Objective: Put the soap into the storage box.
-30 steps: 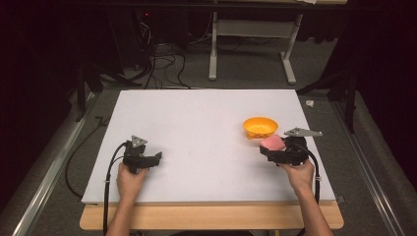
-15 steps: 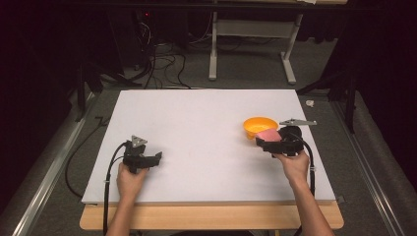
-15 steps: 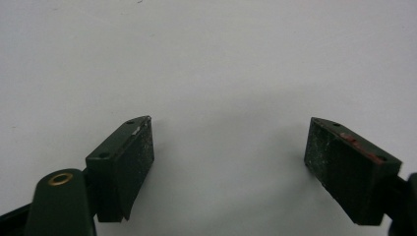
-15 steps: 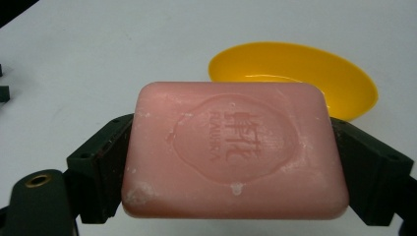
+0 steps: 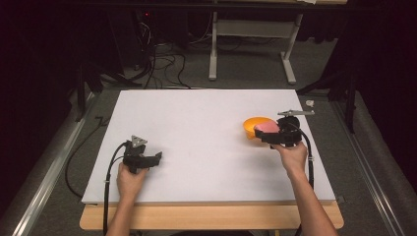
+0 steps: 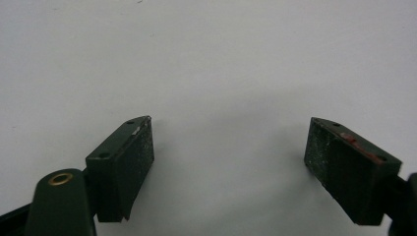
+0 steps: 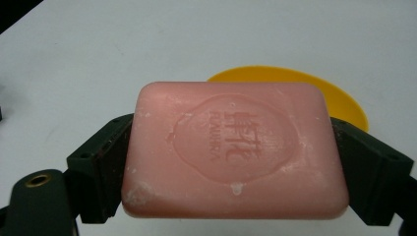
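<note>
White board [image 5: 196,142] covers most of the table, and the floor behind it is dark and full of cables. On the right side sits a yellow bowl [image 5: 253,124], and that is where the work is going on. The right gripper [image 5: 268,135] has a pink soap [image 7: 233,150] squeezed between its two black jaws, one jaw on each short end. The soap is flat, with a round stamp on top (I can't read the letters). From above, the soap [image 5: 267,128] hangs at the near edge of the bowl, just over its rim, but I can't tell if it touches the bowl yet. In the right gripper view the bowl [image 7: 339,96] peeks out from behind the soap, so the soap is not fully over the middle. I think the picking-up part is done, and the carrying is nearly done too. What is left, I guess, is to move a bit farther over the bowl, lower the soap, and let go. The left gripper [image 5: 147,160] rests on the board far away on the other side. Its jaws are spread wide with nothing between them, just bare white board [image 6: 221,73].
</note>
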Tool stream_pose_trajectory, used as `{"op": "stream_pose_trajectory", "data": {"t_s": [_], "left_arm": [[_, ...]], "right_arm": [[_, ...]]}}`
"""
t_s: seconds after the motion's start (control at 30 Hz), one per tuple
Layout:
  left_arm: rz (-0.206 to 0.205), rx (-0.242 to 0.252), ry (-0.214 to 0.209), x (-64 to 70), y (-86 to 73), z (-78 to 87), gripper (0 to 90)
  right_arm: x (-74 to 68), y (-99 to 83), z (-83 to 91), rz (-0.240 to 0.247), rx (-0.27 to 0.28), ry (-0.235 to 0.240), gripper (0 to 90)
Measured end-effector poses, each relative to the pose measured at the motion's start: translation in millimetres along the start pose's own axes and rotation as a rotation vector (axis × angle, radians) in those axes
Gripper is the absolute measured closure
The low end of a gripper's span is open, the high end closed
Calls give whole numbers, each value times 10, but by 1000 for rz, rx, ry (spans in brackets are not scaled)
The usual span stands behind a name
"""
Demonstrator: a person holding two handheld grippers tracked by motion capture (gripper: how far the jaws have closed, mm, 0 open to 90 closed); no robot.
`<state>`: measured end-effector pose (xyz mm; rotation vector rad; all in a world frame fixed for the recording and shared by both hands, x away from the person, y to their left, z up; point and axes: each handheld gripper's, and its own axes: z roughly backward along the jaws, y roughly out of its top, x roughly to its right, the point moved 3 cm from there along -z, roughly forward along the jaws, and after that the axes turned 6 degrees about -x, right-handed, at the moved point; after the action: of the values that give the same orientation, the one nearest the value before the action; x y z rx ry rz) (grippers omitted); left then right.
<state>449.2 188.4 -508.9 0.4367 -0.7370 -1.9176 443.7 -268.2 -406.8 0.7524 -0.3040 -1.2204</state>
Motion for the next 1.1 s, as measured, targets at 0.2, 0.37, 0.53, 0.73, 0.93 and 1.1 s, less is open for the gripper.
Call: {"op": "stream_pose_trajectory", "data": {"t_s": [0.2, 0.37, 0.53, 0.73, 0.93, 1.1], "left_arm": [[0, 0, 0, 0, 0, 0, 194], [-1, 0, 0, 0, 0, 0, 193], [0, 0, 0, -1, 0, 0, 194], [0, 0, 0, -1, 0, 0, 194], [0, 0, 0, -1, 0, 0, 193], [0, 0, 0, -1, 0, 0, 193]], "right_arm": [[-2, 81, -25, 2, -3, -18, 136], [9, 154, -41, -5, -2, -24, 136], [19, 217, -76, -13, -15, -32, 136], [31, 268, -119, -13, -20, -43, 136], [46, 335, -172, -21, -33, -59, 136], [68, 354, -196, -41, -28, -50, 136]]}}
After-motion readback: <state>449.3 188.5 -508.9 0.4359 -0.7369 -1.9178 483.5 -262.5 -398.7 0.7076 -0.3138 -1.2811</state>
